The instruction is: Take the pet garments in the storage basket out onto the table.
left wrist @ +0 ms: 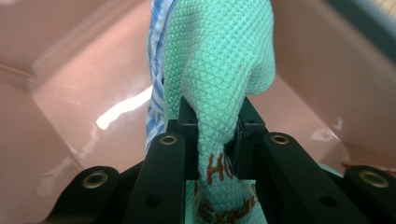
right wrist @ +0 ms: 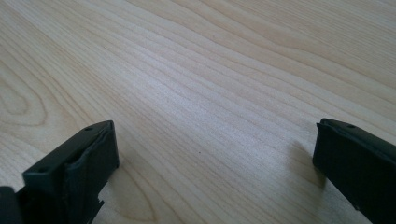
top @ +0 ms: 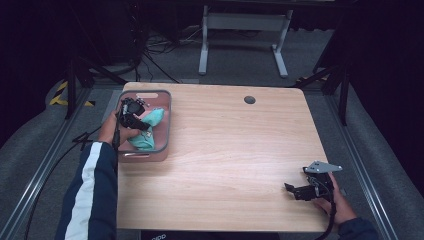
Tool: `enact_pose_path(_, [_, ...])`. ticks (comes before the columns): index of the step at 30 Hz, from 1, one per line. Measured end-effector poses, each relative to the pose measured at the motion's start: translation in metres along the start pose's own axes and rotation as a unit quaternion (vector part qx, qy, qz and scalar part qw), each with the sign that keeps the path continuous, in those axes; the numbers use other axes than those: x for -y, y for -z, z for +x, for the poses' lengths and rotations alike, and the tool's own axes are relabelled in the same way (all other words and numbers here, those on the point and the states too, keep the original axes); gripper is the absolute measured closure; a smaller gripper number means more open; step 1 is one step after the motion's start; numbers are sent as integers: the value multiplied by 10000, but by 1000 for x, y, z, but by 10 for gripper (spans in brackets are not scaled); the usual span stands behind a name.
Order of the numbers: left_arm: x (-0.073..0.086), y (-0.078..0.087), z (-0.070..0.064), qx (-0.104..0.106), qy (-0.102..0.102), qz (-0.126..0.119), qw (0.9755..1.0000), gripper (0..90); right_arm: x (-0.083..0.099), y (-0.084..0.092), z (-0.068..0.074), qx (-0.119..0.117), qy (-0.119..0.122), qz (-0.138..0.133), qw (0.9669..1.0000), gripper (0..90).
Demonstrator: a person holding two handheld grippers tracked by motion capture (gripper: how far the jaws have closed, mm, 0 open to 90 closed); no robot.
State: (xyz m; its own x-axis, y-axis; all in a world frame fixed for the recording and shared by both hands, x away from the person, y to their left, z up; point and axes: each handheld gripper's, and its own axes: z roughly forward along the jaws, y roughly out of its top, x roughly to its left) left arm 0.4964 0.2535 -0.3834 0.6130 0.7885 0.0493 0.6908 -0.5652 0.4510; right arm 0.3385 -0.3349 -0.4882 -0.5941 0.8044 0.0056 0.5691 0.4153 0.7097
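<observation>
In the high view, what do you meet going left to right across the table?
Pink bin holding the left gripper and green cloth → round grommet hole → right gripper near the front right corner.

Orange-brown lettering on green waffle-weave cloth (left wrist: 219, 70), low between left gripper (left wrist: 212, 140) jaws: "HO" partly readable, rest hidden by jaw. Second line of lettering below it, at 6 o'clock edge of left gripper view, too cut off to read.
</observation>
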Motion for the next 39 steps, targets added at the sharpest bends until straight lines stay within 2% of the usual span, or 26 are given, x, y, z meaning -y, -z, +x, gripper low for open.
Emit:
enact_pose_path(1, [1, 8, -1, -15, -6, -147, 9999, 777, 0, 0, 0, 0, -1, -1, 10000, 6])
enact_pose_path(2, [1, 8, -1, -15, -6, -147, 9999, 777, 0, 0, 0, 0, -1, -1, 10000, 6])
enact_pose_path(7, [4, 31, -3, -154, -12, -574, 9982, 781, 0, 0, 0, -2, 1, -2, 10000, 6])
enact_pose_path(8, [4, 31, -3, -154, -12, -574, 9982, 781, 0, 0, 0, -2, 1, -2, 10000, 6])
enact_pose_path(11, [2, 47, -8, -134, -42, -876, 9961, 782, 0, 0, 0, -1, 0, -1, 10000, 6])
enact_pose_path(14, [0, 54, -12, -139, -96, -977, 9951, 783, 0, 0, 0, 0, -1, -1, 10000, 6])
enact_pose_path(17, [-5, 67, -20, -199, -302, -1069, 9936, 783, 0, 0, 0, 0, 0, 0, 10000, 6])
enact_pose_path(18, [-5, 67, -20, -199, -302, -1069, 9936, 784, 0, 0, 0, 0, 0, 0, 10000, 6])
enact_pose_path(23, [-8, 82, -32, -152, -485, -1271, 9906, 783, 0, 0, 0, -2, -1, 0, 10000, 6])
enact_pose_path(24, [-9, 84, -35, -160, -550, -1275, 9902, 783, 0, 0, 0, 1, 1, -2, 10000, 6])
enact_pose_path(25, [-11, 86, -40, -163, -684, -1322, 9887, 783, 0, 0, 0, 0, -1, -2, 10000, 6])
enact_pose_path(27, [-11, 87, -44, -113, -690, -1328, 9887, 783, 0, 0, 0, 0, 0, -1, 10000, 6])
enact_pose_path(34, [-21, 94, -65, -21, -979, -1431, 9849, 783, 0, 0, 0, -1, -1, -1, 10000, 6])
enact_pose_path(35, [-24, 95, -70, 67, -1018, -1487, 9836, 784, 0, 0, 0, -2, 0, -1, 10000, 6])
enact_pose_path(39, [-30, 95, -83, 128, -1173, -1491, 9818, 783, 0, 0, 0, 0, 0, -3, 10000, 6])
